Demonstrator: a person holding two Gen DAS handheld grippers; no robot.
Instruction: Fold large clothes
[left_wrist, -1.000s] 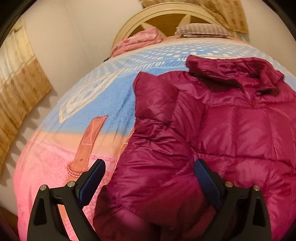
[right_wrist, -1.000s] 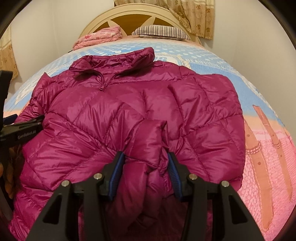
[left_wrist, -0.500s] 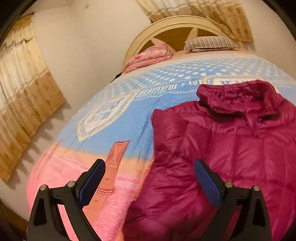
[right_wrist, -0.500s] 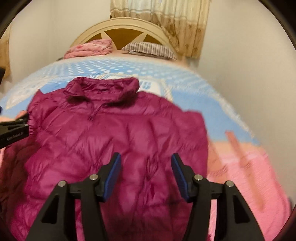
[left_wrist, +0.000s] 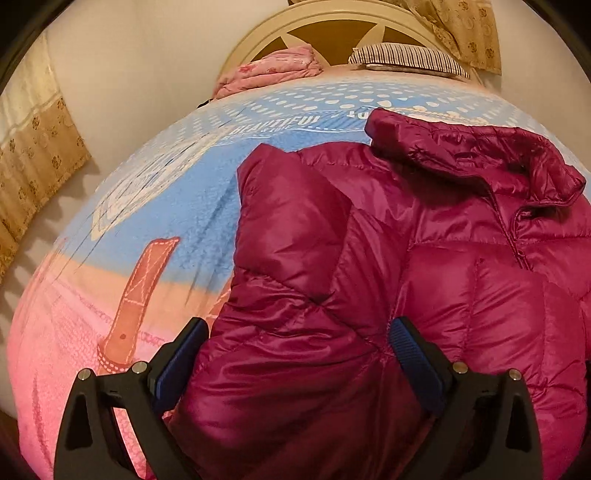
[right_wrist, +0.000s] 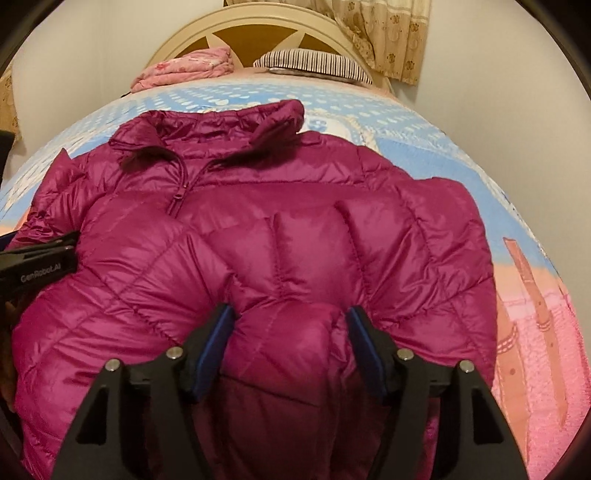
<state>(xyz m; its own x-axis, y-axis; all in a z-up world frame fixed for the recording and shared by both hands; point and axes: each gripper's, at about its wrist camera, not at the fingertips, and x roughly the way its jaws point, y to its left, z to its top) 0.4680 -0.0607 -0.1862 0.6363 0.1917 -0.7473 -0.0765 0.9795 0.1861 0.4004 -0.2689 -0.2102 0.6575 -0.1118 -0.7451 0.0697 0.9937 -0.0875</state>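
Note:
A magenta puffer jacket (left_wrist: 461, 277) (right_wrist: 258, 229) lies front up on the bed, collar toward the headboard, both sleeves folded in over the body. My left gripper (left_wrist: 295, 350) stands open wide over the jacket's lower left part, with the folded sleeve bulging between its blue pads (left_wrist: 181, 354). My right gripper (right_wrist: 288, 339) hangs low over the jacket's lower middle. Its jaws are opening, a puffy fold sits between them, and I see no squeeze on it. The left gripper (right_wrist: 37, 258) also shows at the left edge of the right wrist view.
The bed cover (left_wrist: 155, 206) is blue, then pink toward the near end. A folded pink blanket (right_wrist: 184, 70) and a striped pillow (right_wrist: 314, 62) lie by the cream headboard (right_wrist: 258, 26). Curtains (left_wrist: 33, 147) hang left and right, and a wall (right_wrist: 517, 92) runs close on the right.
The right gripper let go of the folded sleeve and spread its jaws. Both grippers drew back from the jacket, then came close over it again. The left gripper stayed open.

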